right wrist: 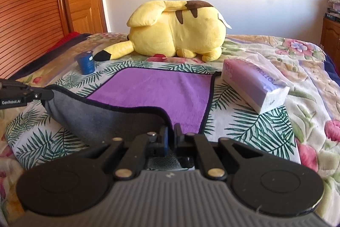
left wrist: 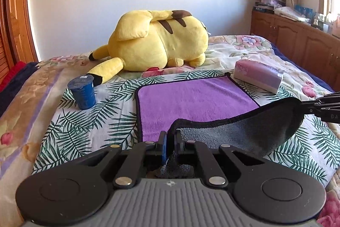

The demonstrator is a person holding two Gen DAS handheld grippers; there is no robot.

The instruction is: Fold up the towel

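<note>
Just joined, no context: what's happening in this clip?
A person is folding a purple towel on a bed, one handheld gripper per hand. The left gripper and the right gripper each have jaws shut on a near corner, lifting that edge so the grey underside shows. The far half lies flat, between a blue cup and a tissue pack.

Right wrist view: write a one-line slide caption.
Both grippers, right and left, lift the purple towel's near edge.
</note>
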